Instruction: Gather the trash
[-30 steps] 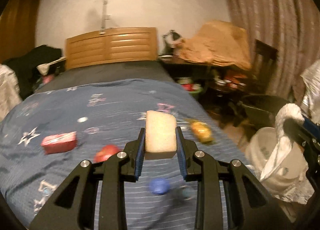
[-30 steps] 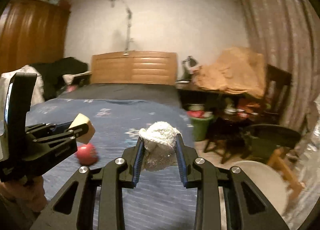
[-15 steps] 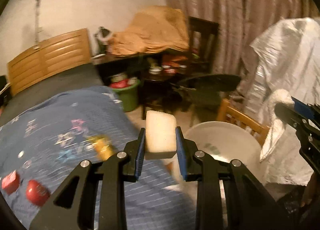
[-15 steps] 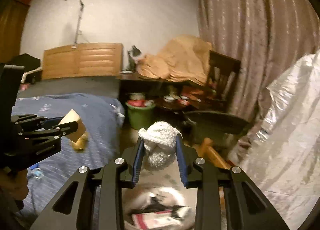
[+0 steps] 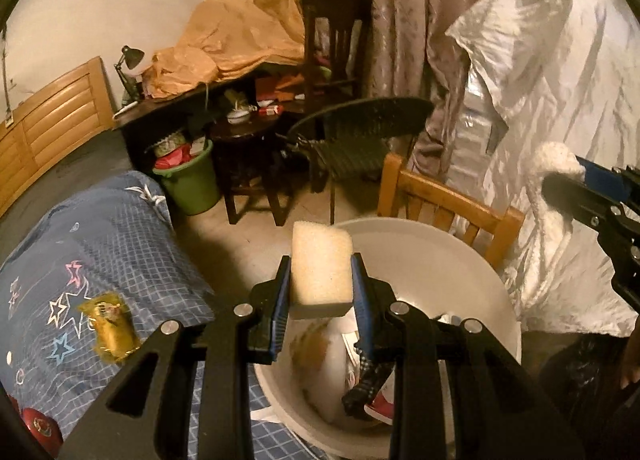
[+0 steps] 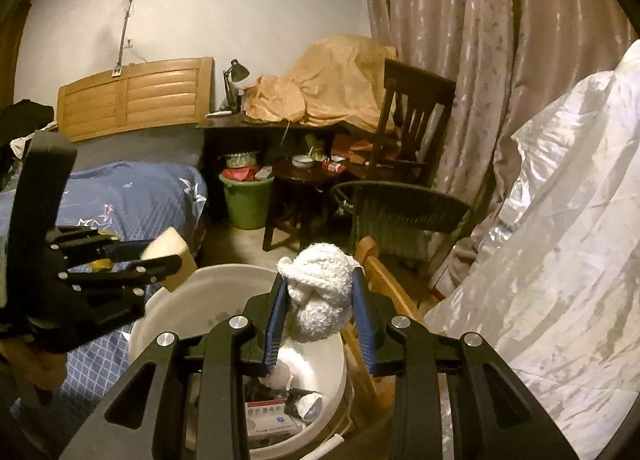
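Observation:
My left gripper (image 5: 320, 272) is shut on a pale yellow sponge (image 5: 320, 268) and holds it above the near rim of a white bin (image 5: 440, 260) that has trash inside. My right gripper (image 6: 320, 288) is shut on a white fluffy cloth (image 6: 320, 284) above the same white bin (image 6: 224, 280). The cloth also shows at the right edge of the left wrist view (image 5: 556, 156). The sponge shows at the left of the right wrist view (image 6: 170, 248). A yellow wrapper (image 5: 110, 324) and a red item (image 5: 40, 424) lie on the blue bed cover (image 5: 80, 244).
A wooden chair (image 5: 444, 204) stands behind the bin, with white sheeting (image 5: 560, 100) to its right. A green bucket (image 5: 192, 180), a dark stool (image 5: 248, 164) and a dark woven chair (image 5: 360, 140) stand beyond, in front of the curtains (image 6: 480, 40).
Both grippers swung right, away from the bed, and now hang over the white bin. Each still holds its item.

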A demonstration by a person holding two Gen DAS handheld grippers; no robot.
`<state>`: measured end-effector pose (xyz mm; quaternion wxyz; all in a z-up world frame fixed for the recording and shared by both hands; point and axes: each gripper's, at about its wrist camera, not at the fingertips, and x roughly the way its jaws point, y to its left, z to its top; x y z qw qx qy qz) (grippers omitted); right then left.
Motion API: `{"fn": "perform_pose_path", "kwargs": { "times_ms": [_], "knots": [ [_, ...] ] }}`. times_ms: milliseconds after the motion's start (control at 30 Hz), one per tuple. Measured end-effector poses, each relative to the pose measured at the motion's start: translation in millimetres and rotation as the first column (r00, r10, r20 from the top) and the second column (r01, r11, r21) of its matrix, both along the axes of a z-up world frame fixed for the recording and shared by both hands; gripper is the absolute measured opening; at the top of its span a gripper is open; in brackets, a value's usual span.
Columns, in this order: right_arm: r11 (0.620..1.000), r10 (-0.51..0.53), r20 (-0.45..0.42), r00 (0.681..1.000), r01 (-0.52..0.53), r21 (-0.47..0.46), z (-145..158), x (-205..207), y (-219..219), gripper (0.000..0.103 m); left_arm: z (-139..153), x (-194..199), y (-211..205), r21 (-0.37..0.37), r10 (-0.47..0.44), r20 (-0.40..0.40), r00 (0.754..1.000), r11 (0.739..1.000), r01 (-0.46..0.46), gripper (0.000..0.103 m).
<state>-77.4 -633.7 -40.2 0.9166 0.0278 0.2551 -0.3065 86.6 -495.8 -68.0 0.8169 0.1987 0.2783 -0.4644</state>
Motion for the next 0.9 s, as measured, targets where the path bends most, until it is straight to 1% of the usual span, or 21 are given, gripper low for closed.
{"fn": "perform_pose_path", "kwargs": {
  "times_ms": [167, 433, 467, 500, 533, 567, 600, 667, 767, 867, 900],
  "knots": [
    [1.000, 0.017, -0.023, 1.000, -0.017, 0.019, -11.0, 11.1, 4.3, 0.033, -10.3, -3.5, -11.2, 0.033, -0.015, 0.004, 1.000, 0.999, 0.015, 0.027],
    [0.997, 0.044, -0.068, 0.997, -0.040, 0.068, -27.6, 31.6, -1.0, 0.033, -18.5, 0.4, -19.1, 0.062, -0.021, -0.008, 1.000, 0.998, 0.022, 0.028],
    [0.995, 0.059, -0.084, 0.995, -0.052, 0.088, -31.6, 35.9, -3.3, 0.038, -20.3, 1.6, -19.9, 0.065, -0.023, -0.018, 1.000, 0.998, 0.024, 0.029],
    [0.994, 0.061, -0.090, 0.994, -0.053, 0.092, -33.4, 37.9, -0.2, 0.042, -21.7, 2.5, -21.3, 0.068, -0.026, -0.027, 0.999, 0.997, 0.028, 0.031],
    [0.995, 0.056, -0.090, 0.994, -0.047, 0.092, -35.9, 39.1, -1.1, 0.046, -23.7, 3.1, -22.0, 0.071, -0.032, -0.035, 0.999, 0.997, 0.034, 0.037],
    [0.994, 0.053, -0.087, 0.995, -0.044, 0.096, -37.9, 39.5, -2.1, 0.052, -24.9, 3.0, -21.8, 0.070, -0.034, -0.034, 0.999, 0.997, 0.036, 0.056],
    [0.994, 0.052, -0.083, 0.995, -0.043, 0.104, -39.9, 39.3, -3.3, 0.054, -25.5, 1.7, -20.5, 0.063, -0.032, -0.020, 0.999, 0.997, 0.033, 0.074],
    [0.993, 0.046, -0.073, 0.996, -0.038, 0.110, -41.7, 37.6, -3.0, 0.054, -25.1, -0.8, -17.3, 0.045, -0.026, 0.004, 1.000, 0.999, 0.026, 0.082],
    [0.992, 0.019, -0.047, 0.999, -0.013, 0.122, -41.8, 29.6, -3.7, 0.054, -24.5, -0.1, -15.0, 0.047, -0.013, -0.006, 1.000, 0.999, 0.014, 0.092],
    [0.992, -0.013, -0.011, 1.000, 0.015, 0.125, -37.9, 17.3, 1.2, 0.054, -22.4, -1.4, -9.9, 0.041, -0.003, 0.005, 1.000, 0.999, 0.003, 0.093],
    [0.992, -0.029, 0.006, 1.000, 0.028, 0.122, -35.9, 11.5, 4.0, 0.056, -21.7, -2.3, -7.7, 0.040, 0.000, 0.005, 1.000, 0.999, 0.000, 0.093]
  ]
}}
